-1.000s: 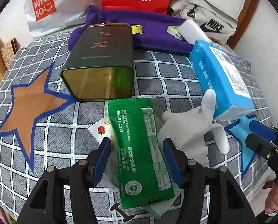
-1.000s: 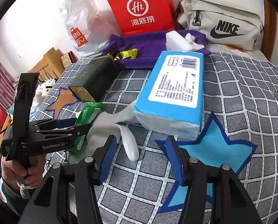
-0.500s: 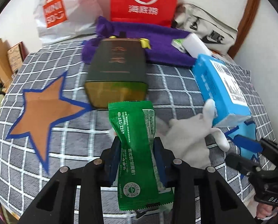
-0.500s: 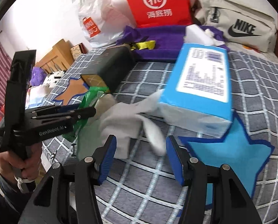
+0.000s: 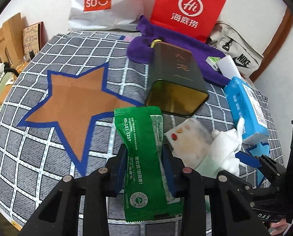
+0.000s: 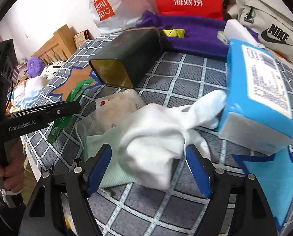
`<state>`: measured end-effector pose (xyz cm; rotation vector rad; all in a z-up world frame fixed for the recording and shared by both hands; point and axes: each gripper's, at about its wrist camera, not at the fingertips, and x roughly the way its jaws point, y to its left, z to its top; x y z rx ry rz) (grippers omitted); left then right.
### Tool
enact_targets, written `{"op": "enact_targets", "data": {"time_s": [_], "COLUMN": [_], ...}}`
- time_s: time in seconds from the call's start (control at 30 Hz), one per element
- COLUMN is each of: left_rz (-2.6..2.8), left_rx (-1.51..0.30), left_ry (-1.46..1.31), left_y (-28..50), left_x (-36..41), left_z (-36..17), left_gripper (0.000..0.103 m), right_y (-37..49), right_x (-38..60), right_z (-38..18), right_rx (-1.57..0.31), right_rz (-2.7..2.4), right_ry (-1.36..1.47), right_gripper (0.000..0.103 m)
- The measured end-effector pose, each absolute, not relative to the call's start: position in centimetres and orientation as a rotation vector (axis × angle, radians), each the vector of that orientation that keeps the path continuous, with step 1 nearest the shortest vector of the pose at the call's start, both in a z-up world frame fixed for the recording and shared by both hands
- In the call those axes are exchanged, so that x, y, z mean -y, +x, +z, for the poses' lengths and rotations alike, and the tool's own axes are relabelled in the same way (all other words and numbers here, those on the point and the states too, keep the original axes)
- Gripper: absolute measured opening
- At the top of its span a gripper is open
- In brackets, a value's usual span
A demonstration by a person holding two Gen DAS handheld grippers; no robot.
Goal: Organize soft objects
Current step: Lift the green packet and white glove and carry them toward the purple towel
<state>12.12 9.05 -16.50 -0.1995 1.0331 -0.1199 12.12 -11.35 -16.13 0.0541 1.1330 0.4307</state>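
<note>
My left gripper (image 5: 144, 169) is shut on a green packet (image 5: 144, 157) and holds it above the checked bedcover, near the orange star (image 5: 75, 106). The packet also shows in the right wrist view (image 6: 67, 106). A white glove (image 6: 162, 133) lies crumpled on a pale green mask (image 6: 107, 157) and a white sachet (image 6: 116, 104). My right gripper (image 6: 148, 167) is open, its jaws on either side of the glove's near end. One glove finger touches the blue tissue pack (image 6: 258, 90). The glove (image 5: 225, 145) and sachet (image 5: 187, 137) show right of the packet.
A dark green tin (image 5: 176, 82) lies on its side behind the packet. A purple towel (image 6: 195, 33), a white block (image 6: 238, 31), a red bag (image 5: 187, 11), a white Miniso bag (image 5: 101, 2) and a Nike pouch (image 6: 270, 33) sit at the back. A blue star (image 6: 280, 177) is by the right gripper.
My left gripper closed on the green packet and lifted it leftward toward the orange star, uncovering the sachet. My right gripper moved forward around the white glove.
</note>
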Motion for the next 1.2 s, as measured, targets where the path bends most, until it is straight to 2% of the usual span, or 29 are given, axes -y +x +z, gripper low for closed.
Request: {"op": "enact_targets", "data": {"time_s": [0.03, 0.13, 0.17, 0.2, 0.27, 0.67, 1.0, 1.2], "left_rz": [-0.125, -0.129, -0.131, -0.135, -0.145, -0.117, -0.126, -0.144], "left_rx": [-1.035, -1.039, -1.041, -1.046, -1.055, -1.032, -1.017, -1.004], "left_ry": [-0.205, -0.222, -0.228, -0.239, -0.266, -0.238, -0.195, -0.182], "left_y": [12.1, 12.1, 12.1, 12.1, 12.2, 10.4, 9.3, 9.3], "left_x": [-9.2, -9.6, -9.7, -9.8, -10.0, -9.1, -7.5, -6.5], "left_z": [-16.6, -17.0, -17.2, -17.4, -17.7, -16.2, -15.2, -13.5], "left_gripper": [0.033, 0.033, 0.033, 0.033, 0.033, 0.033, 0.033, 0.033], "right_y": [12.0, 11.7, 11.6, 11.5, 11.3, 8.2, 6.4, 6.0], "right_x": [11.1, 10.7, 10.6, 10.6, 11.0, 16.7, 22.1, 23.2], "right_z": [-16.2, -16.3, -16.3, -16.3, -16.0, -11.0, -13.7, -11.9], "right_rx": [-1.122, -1.097, -1.092, -1.086, -1.084, -1.002, -1.099, -1.048], "right_rz": [0.42, 0.384, 0.375, 0.372, 0.396, 0.418, 0.288, 0.295], "right_ry": [0.043, -0.022, -0.046, -0.075, -0.083, 0.022, 0.066, 0.107], "right_gripper": [0.077, 0.058, 0.05, 0.035, 0.022, 0.021, 0.021, 0.02]}}
